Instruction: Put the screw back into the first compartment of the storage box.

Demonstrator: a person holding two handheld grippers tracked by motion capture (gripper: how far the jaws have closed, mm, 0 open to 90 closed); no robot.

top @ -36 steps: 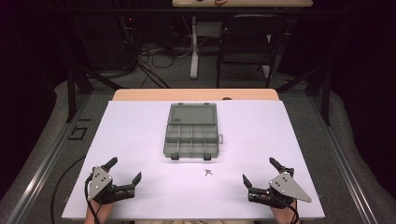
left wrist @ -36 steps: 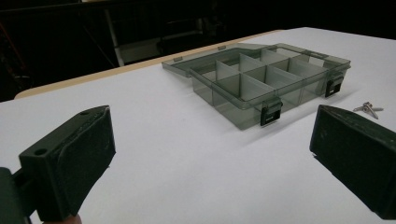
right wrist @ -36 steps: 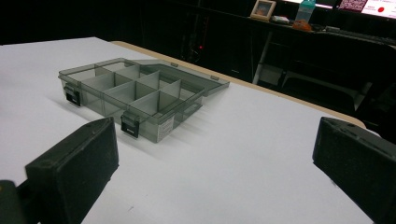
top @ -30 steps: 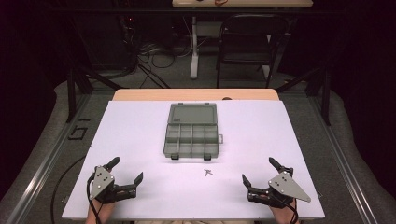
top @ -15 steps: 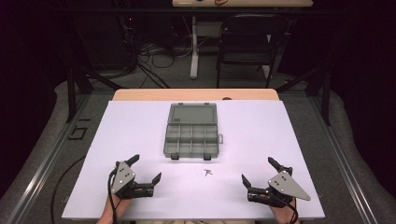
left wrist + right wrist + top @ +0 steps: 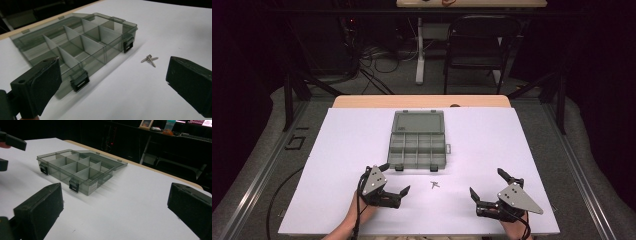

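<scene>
Small metal screws [image 6: 434, 185] [image 6: 149, 59] lie crossed on the white bench [image 6: 522, 150], just at 5 o'clock of the open compartment box [image 6: 418, 146] [image 6: 75, 47] [image 6: 77, 170], apart from its front latches. Left gripper [image 6: 393, 181], at 9 o'clock of the screws and near them, jaws spread wide, holding nothing. Right gripper [image 6: 486, 187], at 3 o'clock of the screws, jaws likewise wide apart and empty.
</scene>
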